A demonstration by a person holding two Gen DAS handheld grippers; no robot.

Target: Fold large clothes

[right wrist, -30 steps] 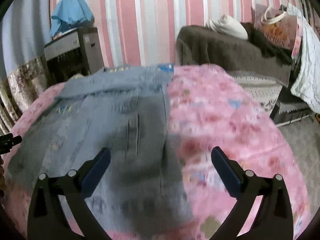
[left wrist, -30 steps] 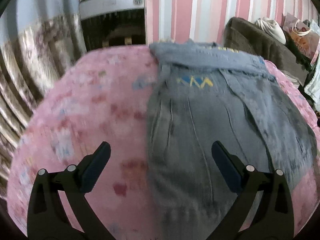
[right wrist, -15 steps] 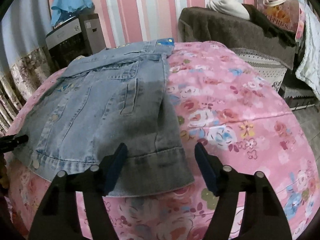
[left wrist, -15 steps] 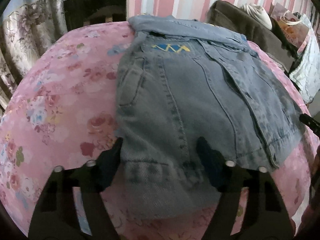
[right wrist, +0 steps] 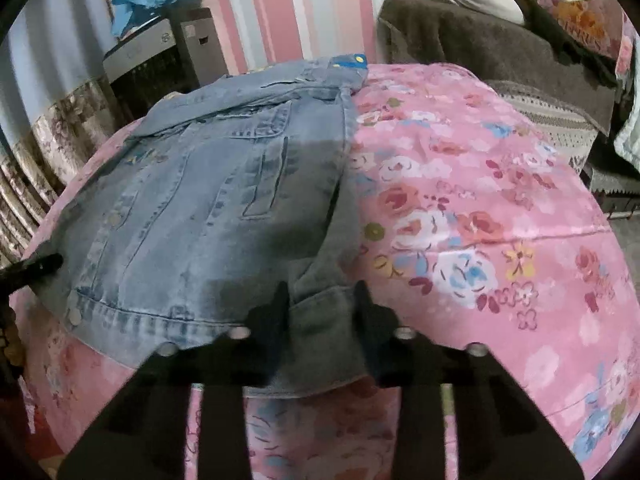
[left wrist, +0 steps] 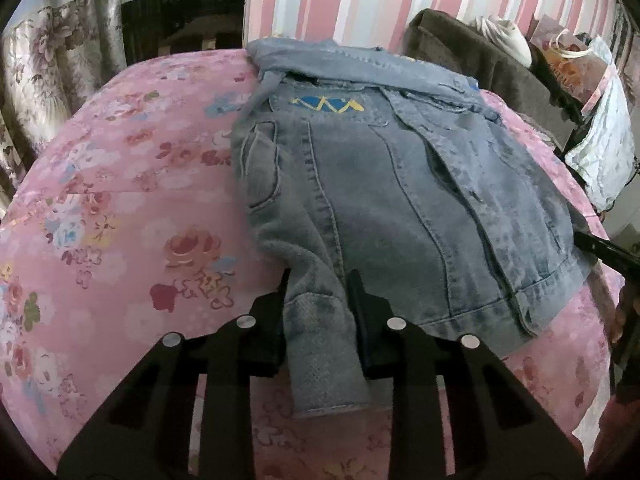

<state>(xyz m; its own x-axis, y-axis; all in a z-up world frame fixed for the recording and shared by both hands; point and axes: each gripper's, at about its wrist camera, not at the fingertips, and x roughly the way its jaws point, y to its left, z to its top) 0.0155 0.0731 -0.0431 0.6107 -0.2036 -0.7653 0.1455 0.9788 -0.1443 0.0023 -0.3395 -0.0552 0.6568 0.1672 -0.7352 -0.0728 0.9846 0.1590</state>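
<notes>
Pink striped wall (left wrist: 360, 4), floral curtain (left wrist: 52, 64) (left side), brown sofa (right wrist: 480, 52)

The bed (left wrist: 120, 208) is covered with a pink sheet that has a printed pattern of roses and small flowers in red, white, blue and yellow. A long crease runs across the sheet. On it lies one denim jacket (left wrist: 400, 200), spread flat, with the collar at the far edge of the bed and the hem at the near edge. A blue and yellow label (left wrist: 326, 105) shows below the collar.
</notes>
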